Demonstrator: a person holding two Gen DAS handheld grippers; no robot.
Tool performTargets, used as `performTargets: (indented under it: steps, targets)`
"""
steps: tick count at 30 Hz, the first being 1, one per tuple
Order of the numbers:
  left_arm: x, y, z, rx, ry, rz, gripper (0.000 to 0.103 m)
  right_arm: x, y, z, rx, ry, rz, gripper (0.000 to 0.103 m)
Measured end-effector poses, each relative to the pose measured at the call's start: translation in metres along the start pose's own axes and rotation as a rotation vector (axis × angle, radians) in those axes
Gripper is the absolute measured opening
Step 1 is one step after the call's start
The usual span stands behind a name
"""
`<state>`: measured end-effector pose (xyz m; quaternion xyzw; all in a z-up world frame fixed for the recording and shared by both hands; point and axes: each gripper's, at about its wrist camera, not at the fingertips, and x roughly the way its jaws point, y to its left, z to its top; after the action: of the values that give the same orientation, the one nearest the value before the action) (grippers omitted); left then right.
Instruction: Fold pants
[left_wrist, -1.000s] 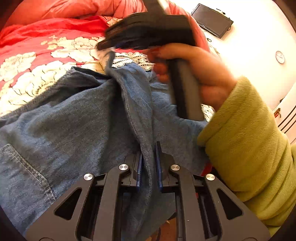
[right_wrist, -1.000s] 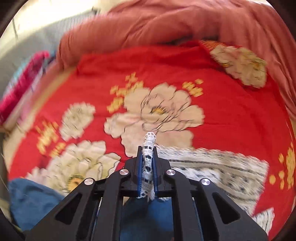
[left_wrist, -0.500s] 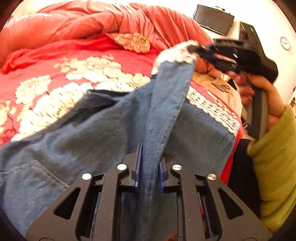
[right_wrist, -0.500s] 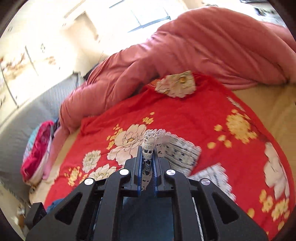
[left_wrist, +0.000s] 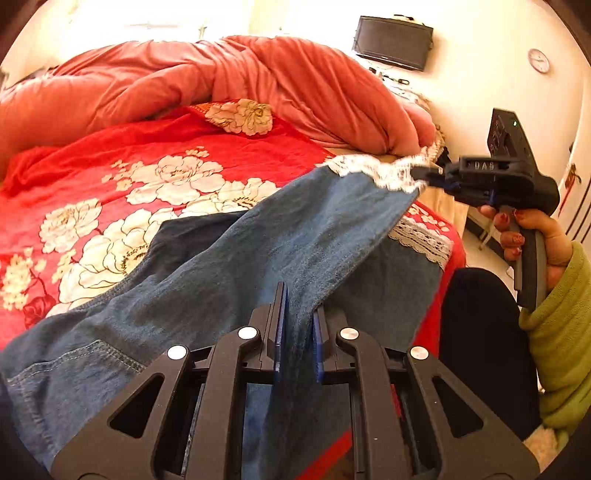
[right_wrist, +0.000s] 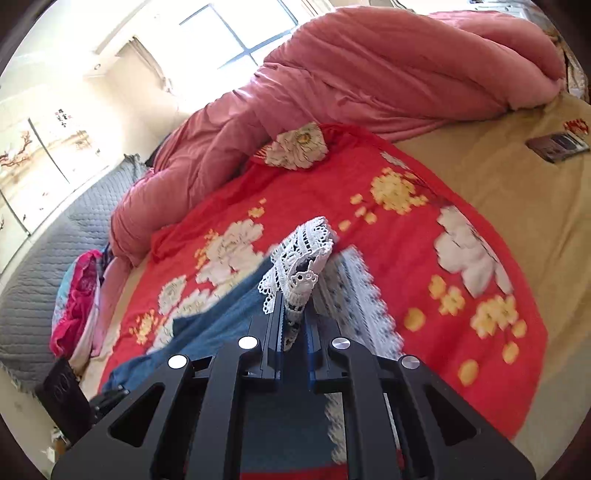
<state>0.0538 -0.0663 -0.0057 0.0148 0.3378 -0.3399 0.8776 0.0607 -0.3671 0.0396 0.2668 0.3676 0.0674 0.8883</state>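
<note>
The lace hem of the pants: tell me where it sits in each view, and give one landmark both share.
Left wrist: lace hem upper right, pinched by the right gripper.
Right wrist: lace hem at centre, bunched between the fingers.
Shared landmark: the floral pillow against the pink duvet.

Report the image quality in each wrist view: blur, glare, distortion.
Left wrist view: sharp, strong fisheye bending, the wall beside the wall clock washed out. Right wrist view: window blown out with glare, lace hem fairly crisp, red floral bedspread smeared by motion blur.
</note>
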Motion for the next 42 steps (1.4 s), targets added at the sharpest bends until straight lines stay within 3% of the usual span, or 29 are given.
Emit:
performTargets:
  steps: [14,21,30,36,38,40,42]
  targets:
    - [-0.003,-0.035,-0.020,0.140,0.050,0.039,0.007,-0.024,-0.028,-0.040,0.048,0.079,-0.038,0.008]
    - [0.012,-0.042,-0.043,0.175,0.143,0.078,0.007,-0.014,-0.050,-0.056,0.112,0.142,-0.048,0.008]
    - [0.010,-0.045,-0.045,0.184,0.131,0.071,0.007,-0.017,-0.050,-0.059,0.101,0.145,-0.063,0.008]
    - [0.023,-0.043,-0.053,0.184,0.189,0.074,0.008,-0.015,-0.048,-0.059,0.067,0.167,-0.099,0.009]
    - [0.022,-0.043,-0.052,0.181,0.187,0.060,0.020,-0.022,-0.044,-0.057,0.059,0.163,-0.109,0.015]
    - [0.019,-0.045,-0.053,0.178,0.186,0.036,0.033,-0.036,-0.038,-0.053,0.031,0.127,-0.147,0.029]
    - [0.016,-0.050,-0.056,0.200,0.182,0.043,0.040,-0.049,-0.031,-0.050,-0.006,0.091,-0.164,0.029]
